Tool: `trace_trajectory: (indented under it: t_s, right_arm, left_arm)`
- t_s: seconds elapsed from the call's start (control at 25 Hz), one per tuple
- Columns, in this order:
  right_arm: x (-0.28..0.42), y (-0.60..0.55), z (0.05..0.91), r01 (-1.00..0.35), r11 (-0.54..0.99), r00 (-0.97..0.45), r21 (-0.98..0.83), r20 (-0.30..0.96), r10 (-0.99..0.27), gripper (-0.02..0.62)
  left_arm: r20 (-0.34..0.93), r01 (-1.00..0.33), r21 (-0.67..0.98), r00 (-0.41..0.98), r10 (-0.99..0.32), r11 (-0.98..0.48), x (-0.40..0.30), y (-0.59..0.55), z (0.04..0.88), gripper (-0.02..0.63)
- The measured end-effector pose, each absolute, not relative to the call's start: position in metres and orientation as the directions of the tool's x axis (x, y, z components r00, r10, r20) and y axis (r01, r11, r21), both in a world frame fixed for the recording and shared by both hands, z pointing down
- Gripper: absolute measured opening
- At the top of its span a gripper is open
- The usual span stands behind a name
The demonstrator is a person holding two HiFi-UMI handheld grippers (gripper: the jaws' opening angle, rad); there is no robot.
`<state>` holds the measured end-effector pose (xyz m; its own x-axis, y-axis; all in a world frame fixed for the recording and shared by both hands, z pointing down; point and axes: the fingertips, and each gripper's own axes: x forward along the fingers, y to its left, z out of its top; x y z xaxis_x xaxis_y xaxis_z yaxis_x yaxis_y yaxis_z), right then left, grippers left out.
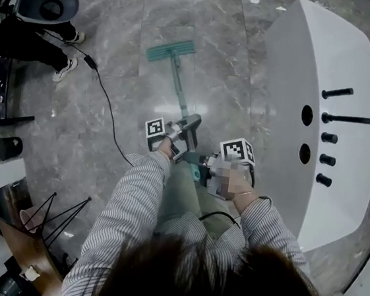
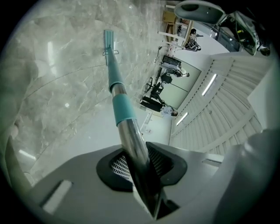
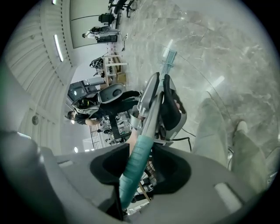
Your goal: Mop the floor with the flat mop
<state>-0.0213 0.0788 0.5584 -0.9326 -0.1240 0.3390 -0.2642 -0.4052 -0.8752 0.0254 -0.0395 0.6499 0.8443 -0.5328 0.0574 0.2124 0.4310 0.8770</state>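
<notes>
ahead, the mop [image 1: 177,83] slants down to the floor [image 1: 206,20], head farthest; left gripper [image 1: 187,128] and right gripper [image 1: 202,169] clamp its handle [image 2: 122,109]

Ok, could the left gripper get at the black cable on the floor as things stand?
Probably not: the left gripper is shut on the mop handle, held well above the floor, and the black cable lies flat on it off to the left.
</notes>
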Motion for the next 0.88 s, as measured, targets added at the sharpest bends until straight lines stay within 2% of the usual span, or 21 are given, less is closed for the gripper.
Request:
trace_trajectory:
  t_s: [0.32, 0.48, 0.76, 0.88]
  right_arm:
    - [0.016, 0.251, 0.547, -0.299, -0.405, -0.938, -0.864, 0.344, -0.041, 0.16]
    - [0.02, 0.317, 0.535, -0.262, -0.426, -0.952, -0.866, 0.303, -0.03, 0.16]
    - [-0.001, 0.371, 0.525, -0.245, -0.448, -0.964, -0.86, 0.267, 0.014, 0.16]
    - [-0.01, 0.372, 0.522, -0.223, -0.476, -0.967, -0.851, 0.256, -0.003, 0.16]
  left_arm:
    - [0.102, 0.203, 0.846, 0.845, -0.524, 0.492, 0.062, 0.133, 0.645, 0.066]
    - [0.126, 0.182, 0.826, 0.863, -0.489, 0.534, 0.072, 0.202, 0.637, 0.057]
    - [0.113, 0.198, 0.806, 0.873, -0.475, 0.557, 0.058, 0.257, 0.628, 0.055]
    - [0.112, 0.198, 0.802, 0.876, -0.468, 0.563, 0.051, 0.258, 0.625, 0.055]
